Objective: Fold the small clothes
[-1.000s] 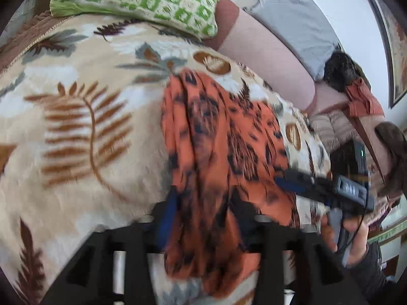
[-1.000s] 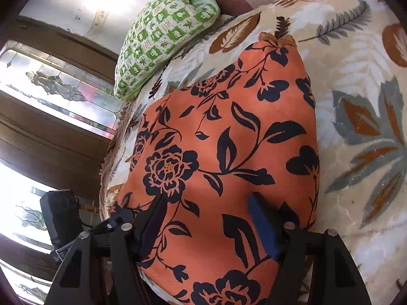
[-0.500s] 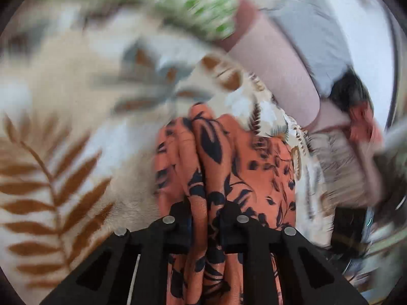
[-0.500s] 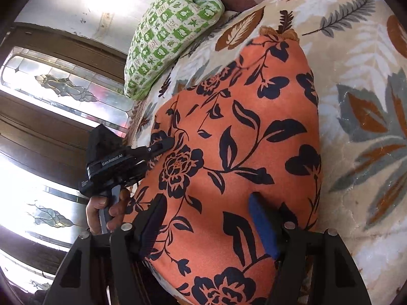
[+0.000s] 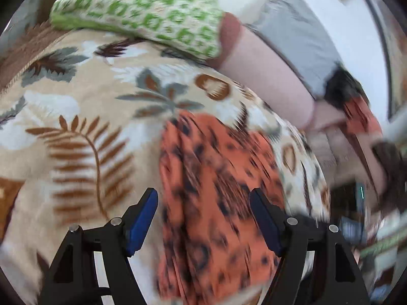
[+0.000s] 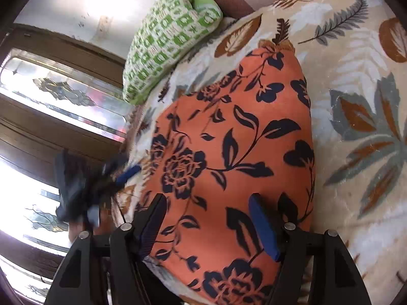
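1. The orange floral garment (image 6: 229, 152) lies spread flat on the leaf-print blanket (image 6: 356, 132), stretching forward from between the fingers of my right tongs (image 6: 211, 226).
2. My right tongs stand released, blue pads wide apart above the cloth, gripping nothing.
3. In the left wrist view the same garment (image 5: 211, 198) looks bunched and blurred, running ahead from between the fingers of my left tongs (image 5: 203, 218).
4. My left tongs are released too, pads well apart on either side of the cloth.
5. From the right wrist view, the left tongs (image 6: 127, 172) show as a blur at the garment's left edge.
6. A green-checked pillow (image 5: 142, 12) rests at the far end of the blanket, ahead of both tongs.
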Demonstrator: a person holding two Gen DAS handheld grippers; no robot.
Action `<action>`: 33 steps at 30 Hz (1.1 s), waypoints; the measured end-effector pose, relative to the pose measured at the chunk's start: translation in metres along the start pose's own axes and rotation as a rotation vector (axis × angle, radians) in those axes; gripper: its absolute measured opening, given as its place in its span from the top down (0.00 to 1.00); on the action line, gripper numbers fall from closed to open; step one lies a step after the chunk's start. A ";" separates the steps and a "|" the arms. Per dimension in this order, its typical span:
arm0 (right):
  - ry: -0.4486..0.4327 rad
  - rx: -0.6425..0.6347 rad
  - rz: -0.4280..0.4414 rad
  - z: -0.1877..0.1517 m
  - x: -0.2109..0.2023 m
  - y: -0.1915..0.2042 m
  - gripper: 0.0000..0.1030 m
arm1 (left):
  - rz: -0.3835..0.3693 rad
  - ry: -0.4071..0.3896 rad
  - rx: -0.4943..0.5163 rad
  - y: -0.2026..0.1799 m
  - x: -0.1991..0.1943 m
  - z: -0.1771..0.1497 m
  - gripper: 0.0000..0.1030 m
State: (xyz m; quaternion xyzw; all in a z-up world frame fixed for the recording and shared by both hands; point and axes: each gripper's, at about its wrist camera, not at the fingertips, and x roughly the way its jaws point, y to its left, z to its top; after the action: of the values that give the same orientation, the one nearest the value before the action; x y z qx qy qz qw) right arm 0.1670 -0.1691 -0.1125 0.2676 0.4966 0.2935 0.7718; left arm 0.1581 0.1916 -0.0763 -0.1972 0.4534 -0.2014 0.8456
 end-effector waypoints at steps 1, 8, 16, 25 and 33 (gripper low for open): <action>0.004 -0.012 0.006 -0.001 0.000 0.003 0.31 | 0.026 0.011 0.033 -0.007 -0.002 -0.012 0.27; 0.038 0.077 0.005 0.000 0.009 -0.006 0.31 | 0.189 0.109 -0.021 0.014 0.017 -0.043 0.64; 0.023 0.106 0.016 -0.009 -0.005 -0.018 0.18 | 0.197 0.000 0.066 -0.020 -0.012 -0.027 0.24; -0.008 0.073 0.043 -0.001 -0.008 -0.003 0.17 | 0.324 -0.018 0.100 -0.036 -0.003 -0.029 0.23; -0.068 0.046 0.018 0.020 -0.022 0.019 0.18 | 0.427 -0.035 0.108 -0.033 -0.003 -0.024 0.23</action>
State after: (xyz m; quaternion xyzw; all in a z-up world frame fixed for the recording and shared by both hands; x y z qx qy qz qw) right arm 0.1746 -0.1742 -0.0778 0.2996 0.4741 0.2797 0.7792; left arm 0.1311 0.1622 -0.0694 -0.0543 0.4585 -0.0382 0.8862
